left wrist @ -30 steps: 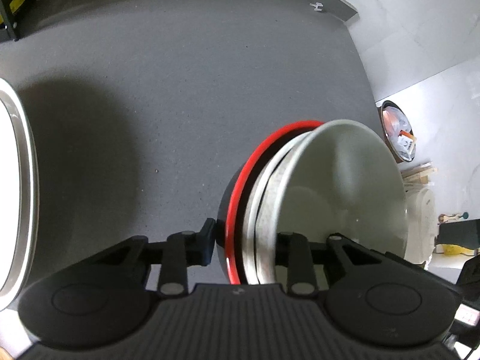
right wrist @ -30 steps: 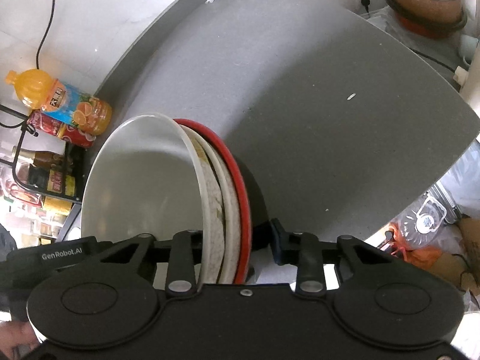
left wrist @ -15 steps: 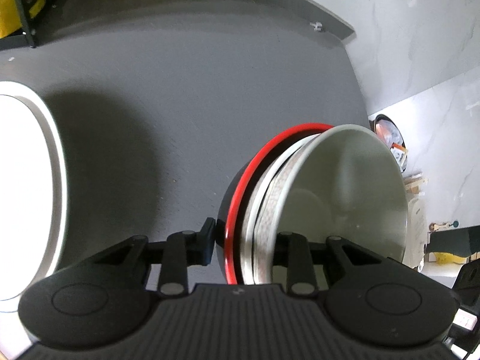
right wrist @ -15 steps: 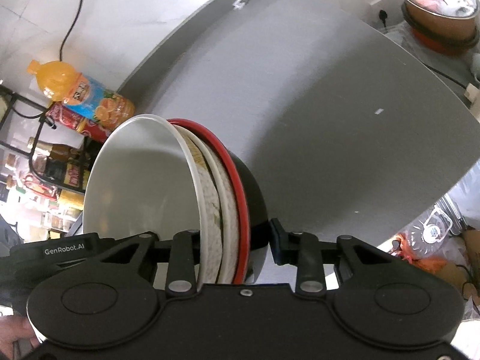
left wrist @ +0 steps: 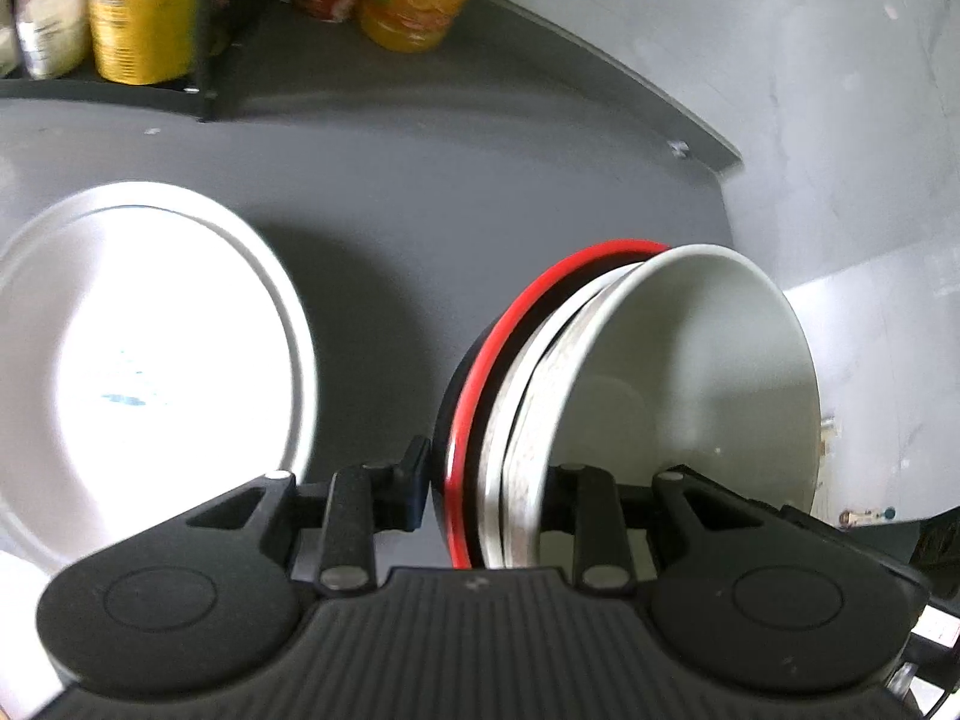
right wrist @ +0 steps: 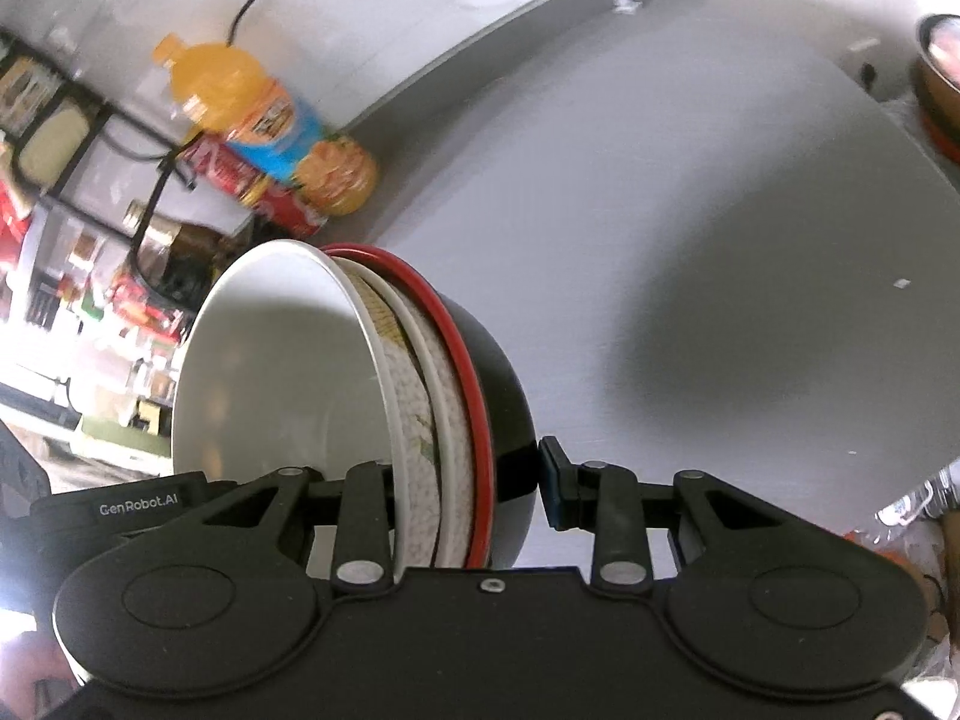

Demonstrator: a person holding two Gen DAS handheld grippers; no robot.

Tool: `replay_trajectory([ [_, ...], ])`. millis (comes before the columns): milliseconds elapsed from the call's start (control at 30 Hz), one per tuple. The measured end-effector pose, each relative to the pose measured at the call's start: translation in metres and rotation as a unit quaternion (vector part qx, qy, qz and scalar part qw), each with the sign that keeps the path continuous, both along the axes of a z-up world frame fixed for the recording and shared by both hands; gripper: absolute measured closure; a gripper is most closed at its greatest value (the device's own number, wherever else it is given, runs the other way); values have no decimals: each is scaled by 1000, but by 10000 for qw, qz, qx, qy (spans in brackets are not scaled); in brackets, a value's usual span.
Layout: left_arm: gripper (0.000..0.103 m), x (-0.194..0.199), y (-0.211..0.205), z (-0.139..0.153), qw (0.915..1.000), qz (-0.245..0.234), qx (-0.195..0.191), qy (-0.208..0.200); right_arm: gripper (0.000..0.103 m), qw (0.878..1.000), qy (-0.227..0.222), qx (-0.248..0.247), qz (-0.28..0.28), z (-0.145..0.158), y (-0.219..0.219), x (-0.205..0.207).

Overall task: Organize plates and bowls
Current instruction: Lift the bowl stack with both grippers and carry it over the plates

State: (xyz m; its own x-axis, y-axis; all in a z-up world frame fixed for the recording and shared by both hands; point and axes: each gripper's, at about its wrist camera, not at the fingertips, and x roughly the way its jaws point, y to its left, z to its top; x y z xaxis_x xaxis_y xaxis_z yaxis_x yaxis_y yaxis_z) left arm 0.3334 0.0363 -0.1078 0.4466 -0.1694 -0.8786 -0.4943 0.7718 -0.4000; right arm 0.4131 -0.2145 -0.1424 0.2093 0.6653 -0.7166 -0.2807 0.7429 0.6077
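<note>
Bowl stack point(left wrist: 600, 408), right of centre in the left wrist view: three or four nested, tipped on edge, mouths facing right. Outermost is black with a red rim point(left wrist: 480, 372), then white and speckled ones, plain white bowl point(left wrist: 690, 372) innermost. In the right wrist view the same stack point(right wrist: 432, 408) sits lower centre, mouths facing left. White plate point(left wrist: 138, 354) lies flat at the left edge of the left view, overexposed, well apart from the stack.
</note>
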Motion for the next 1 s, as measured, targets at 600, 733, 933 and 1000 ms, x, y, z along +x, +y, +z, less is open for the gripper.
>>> replay_trajectory([
  [600, 74, -60, 83, 15, 9982, 591, 26, 2, 71, 9977, -74, -51, 664, 19, 88, -25],
  [733, 74, -69, 101, 15, 9977, 680, 7, -2, 71, 9970, -88, -79, 763, 19, 107, -27],
  [933, 74, -79, 127, 10, 9972, 750, -20, 55, 71, 9965, -48, -127, 824, 18, 131, -33],
  [1000, 74, -80, 135, 9, 9972, 749, -18, 78, 71, 9964, -25, -141, 832, 17, 138, -36],
])
